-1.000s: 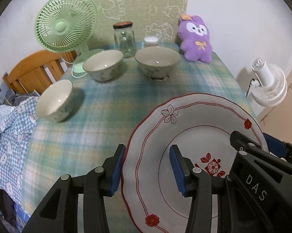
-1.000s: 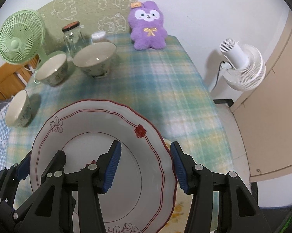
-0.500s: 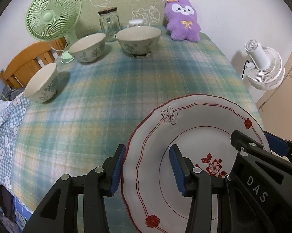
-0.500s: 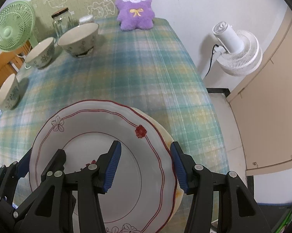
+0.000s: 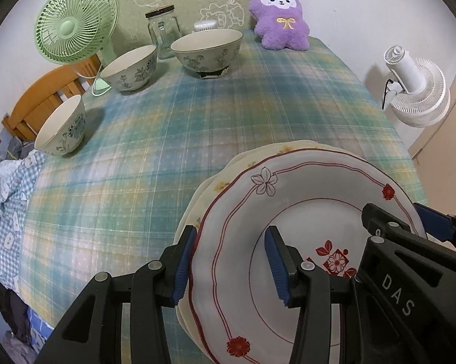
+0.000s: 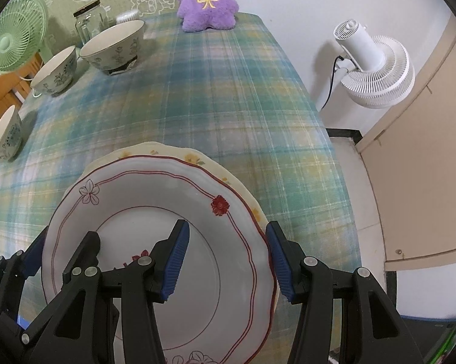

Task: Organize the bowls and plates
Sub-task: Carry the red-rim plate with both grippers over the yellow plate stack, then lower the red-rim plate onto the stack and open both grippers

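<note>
Straddling the left rim of the red-trimmed white plate (image 5: 303, 242) with the left gripper (image 5: 231, 261), one blue pad outside the scalloped edge and the other over the plate's inner well; jaws set wide, whether either pad presses the rim cannot be told

Straddling the opposite, right rim with the right gripper (image 6: 226, 261), jaws spread the same way, one pad over the well and one outside the edge; contact again impossible to judge

Sitting above a cream plate with yellow flowers (image 6: 194, 156), whose far edge peeks out beyond the white plate near the table's front right corner; touching or just above, cannot tell

Standing well apart on the far left of the plaid tablecloth (image 5: 228, 115): three floral bowls, all upright and separate
- large bowl (image 5: 206, 51) near the back, just in front of a glass jar (image 5: 164, 33)
- medium bowl (image 5: 131, 68) to its left, beside the base of a green desk fan (image 5: 76, 24)
- small bowl (image 5: 61, 127) nearest the left edge

Resting at the far end against the wall, a purple plush toy (image 5: 279, 21); off the table to the right, a white floor fan (image 6: 373, 63); behind the left edge, a wooden chair back (image 5: 43, 100)
</note>
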A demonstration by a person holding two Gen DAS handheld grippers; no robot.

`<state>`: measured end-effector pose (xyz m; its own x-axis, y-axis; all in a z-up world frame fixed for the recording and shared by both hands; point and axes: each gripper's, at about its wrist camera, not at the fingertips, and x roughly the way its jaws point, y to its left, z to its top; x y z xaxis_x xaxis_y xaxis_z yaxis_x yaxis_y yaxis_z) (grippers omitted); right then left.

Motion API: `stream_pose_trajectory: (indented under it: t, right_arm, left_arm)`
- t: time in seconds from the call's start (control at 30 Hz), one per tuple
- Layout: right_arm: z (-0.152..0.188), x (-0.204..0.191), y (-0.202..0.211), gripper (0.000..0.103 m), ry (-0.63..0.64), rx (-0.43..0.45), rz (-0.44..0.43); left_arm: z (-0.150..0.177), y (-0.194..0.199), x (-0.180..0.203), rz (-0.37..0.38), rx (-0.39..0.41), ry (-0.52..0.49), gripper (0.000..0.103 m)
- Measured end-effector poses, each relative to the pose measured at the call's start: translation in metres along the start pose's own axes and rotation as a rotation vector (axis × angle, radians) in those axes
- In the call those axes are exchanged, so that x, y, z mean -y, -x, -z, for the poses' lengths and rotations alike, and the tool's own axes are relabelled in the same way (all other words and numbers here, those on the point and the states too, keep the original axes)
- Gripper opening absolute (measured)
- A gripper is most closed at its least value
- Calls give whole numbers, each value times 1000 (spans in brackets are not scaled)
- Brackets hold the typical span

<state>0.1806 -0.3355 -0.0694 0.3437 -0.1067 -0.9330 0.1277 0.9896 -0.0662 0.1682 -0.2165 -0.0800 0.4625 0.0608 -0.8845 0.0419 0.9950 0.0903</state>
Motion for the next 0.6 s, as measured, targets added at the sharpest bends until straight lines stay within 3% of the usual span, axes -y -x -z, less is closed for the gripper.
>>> stream_pose_trajectory:
  t: [0.27, 0.43, 0.6]
  right_arm:
    - [-3, -5, -4, 56, 48, 0, 42]
    - [-7, -4, -6, 56, 57, 17, 6]
    - [-10, -6, -2, 62, 72, 20, -24]
  left_arm:
    - [-1, -4, 9, -52, 3, -19, 47]
    - [-4, -4, 9, -38, 8, 0, 47]
    - [-8, -4, 6, -13, -13, 8, 57]
